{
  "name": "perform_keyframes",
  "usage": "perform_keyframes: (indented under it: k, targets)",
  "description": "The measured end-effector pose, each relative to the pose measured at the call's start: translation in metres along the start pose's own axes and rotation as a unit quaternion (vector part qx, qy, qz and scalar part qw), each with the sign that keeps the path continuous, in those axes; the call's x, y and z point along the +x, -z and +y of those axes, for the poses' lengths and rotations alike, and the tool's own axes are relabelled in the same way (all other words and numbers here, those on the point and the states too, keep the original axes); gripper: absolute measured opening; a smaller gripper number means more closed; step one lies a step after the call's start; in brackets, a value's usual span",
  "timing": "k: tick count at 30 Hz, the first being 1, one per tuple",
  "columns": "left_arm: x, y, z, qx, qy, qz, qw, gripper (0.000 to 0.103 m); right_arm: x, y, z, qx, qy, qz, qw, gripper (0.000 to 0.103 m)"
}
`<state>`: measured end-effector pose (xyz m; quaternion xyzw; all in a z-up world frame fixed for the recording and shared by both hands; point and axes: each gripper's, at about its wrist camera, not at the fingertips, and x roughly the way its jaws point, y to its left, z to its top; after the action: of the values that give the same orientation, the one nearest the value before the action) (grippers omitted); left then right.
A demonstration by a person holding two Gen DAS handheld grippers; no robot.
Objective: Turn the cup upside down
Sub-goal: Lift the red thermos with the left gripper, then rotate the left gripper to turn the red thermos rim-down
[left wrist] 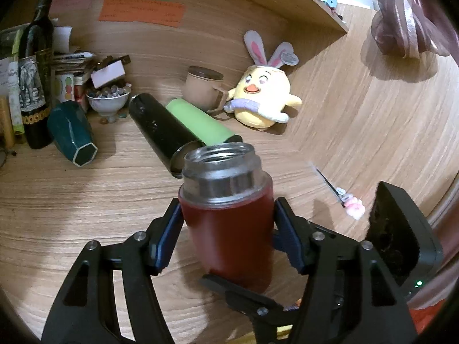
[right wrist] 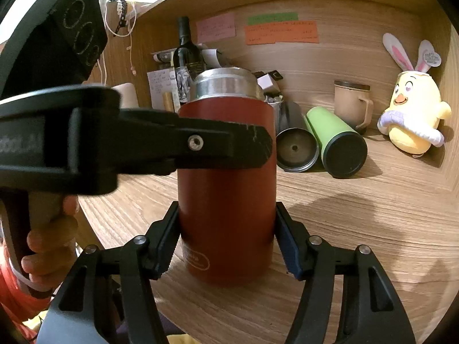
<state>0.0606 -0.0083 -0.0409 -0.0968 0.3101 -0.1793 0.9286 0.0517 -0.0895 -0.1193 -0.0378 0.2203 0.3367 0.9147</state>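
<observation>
The cup is a red insulated flask with a bare steel threaded mouth [left wrist: 229, 229] [right wrist: 226, 200]. It stands upright, mouth up, on the wooden desk [left wrist: 71, 215]. My left gripper [left wrist: 228, 218] is shut on its upper body, pads on both sides. My right gripper [right wrist: 226, 235] is shut on its lower body. In the right wrist view the left gripper's finger [right wrist: 229, 149] crosses the front of the flask. In the left wrist view the right gripper's finger reaches in below the flask.
A black flask [left wrist: 160, 132] and a green flask [left wrist: 200, 123] lie on their sides behind the cup. A tan mug [left wrist: 202, 87], a yellow plush chick [left wrist: 264, 97], a tipped teal vase [left wrist: 73, 132], a wine bottle [left wrist: 37, 66] and a bowl [left wrist: 107, 101] stand further back.
</observation>
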Motion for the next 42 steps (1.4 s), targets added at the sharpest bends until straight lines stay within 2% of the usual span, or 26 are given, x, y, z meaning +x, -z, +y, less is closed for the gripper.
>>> perform_keyframes:
  k: [7, 10, 22, 30, 32, 36, 39, 42]
  targets:
    - [0.007, 0.004, 0.012, -0.005, -0.045, 0.003, 0.999, 0.072, 0.003, 0.0, 0.001, -0.003, 0.0, 0.002, 1.0, 0.059]
    - [0.009, 0.006, 0.02, -0.017, -0.044, 0.008, 0.9989, 0.072, 0.006, 0.001, -0.001, 0.001, 0.001, 0.006, 1.0, 0.059]
    - [0.002, 0.009, 0.016, 0.003, -0.061, -0.006, 0.9981, 0.073, 0.001, 0.001, -0.001, -0.002, 0.008, -0.001, 1.0, 0.059]
    - [-0.013, -0.001, 0.031, -0.01, -0.086, -0.016, 0.9961, 0.073, -0.017, -0.01, -0.002, -0.016, 0.023, -0.029, 0.999, 0.059]
    - [-0.022, -0.007, 0.031, -0.009, -0.084, -0.023, 0.9962, 0.073, -0.022, -0.015, -0.001, -0.023, 0.027, -0.039, 0.999, 0.059]
    - [-0.047, -0.018, 0.024, -0.002, -0.053, -0.046, 0.9975, 0.073, -0.024, -0.024, 0.002, -0.034, 0.03, -0.053, 0.998, 0.059]
    - [-0.06, -0.025, 0.014, 0.02, -0.05, -0.066, 0.9963, 0.073, -0.02, -0.029, 0.003, -0.038, 0.03, -0.053, 0.997, 0.059]
    - [-0.059, -0.029, 0.006, 0.041, -0.059, -0.069, 0.995, 0.073, -0.013, -0.033, 0.005, -0.04, 0.031, -0.049, 0.998, 0.059]
